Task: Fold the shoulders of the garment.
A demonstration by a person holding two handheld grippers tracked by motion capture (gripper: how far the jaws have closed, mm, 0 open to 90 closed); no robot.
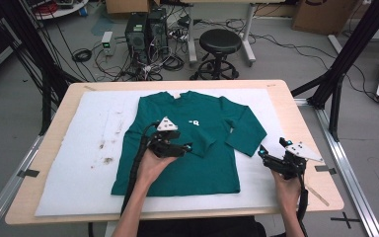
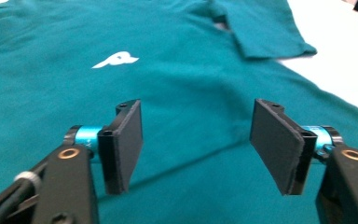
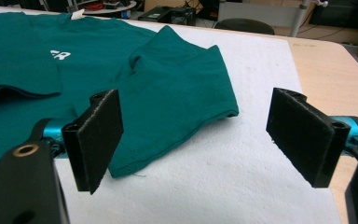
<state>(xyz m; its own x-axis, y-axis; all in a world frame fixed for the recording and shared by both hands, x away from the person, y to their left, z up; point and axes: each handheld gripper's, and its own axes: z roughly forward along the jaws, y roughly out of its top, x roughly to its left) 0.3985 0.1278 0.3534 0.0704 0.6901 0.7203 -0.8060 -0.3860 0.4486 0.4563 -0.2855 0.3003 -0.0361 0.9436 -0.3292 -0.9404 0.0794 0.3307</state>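
Spread black foam-padded left gripper (image 2: 196, 144) and right gripper (image 3: 214, 140) flanked, at nine and three o'clock, the flat teal cotton shirt (image 1: 192, 143) with one sleeve folded in.

shirt (image 1: 187, 148): green, flat on white mat (image 1: 79, 163) | left gripper (image 1: 187, 147): over shirt's middle | right gripper (image 1: 261, 152): beside right sleeve (image 1: 246, 131)

There is one green shirt (image 1: 187, 143) and it lies on one white mat (image 1: 89, 148), on one wooden bench (image 1: 54, 128). The shirt has two sleeves and one white logo (image 1: 194, 122) on the chest. There are two grippers, the left gripper (image 1: 185, 147) and the right gripper (image 1: 262, 152), and each has two black jaws. Behind the bench stand one black stool (image 1: 220, 44) and two black computer towers (image 1: 146, 28). Some cardboard boxes are at the far wall, but I cannot count them clearly.
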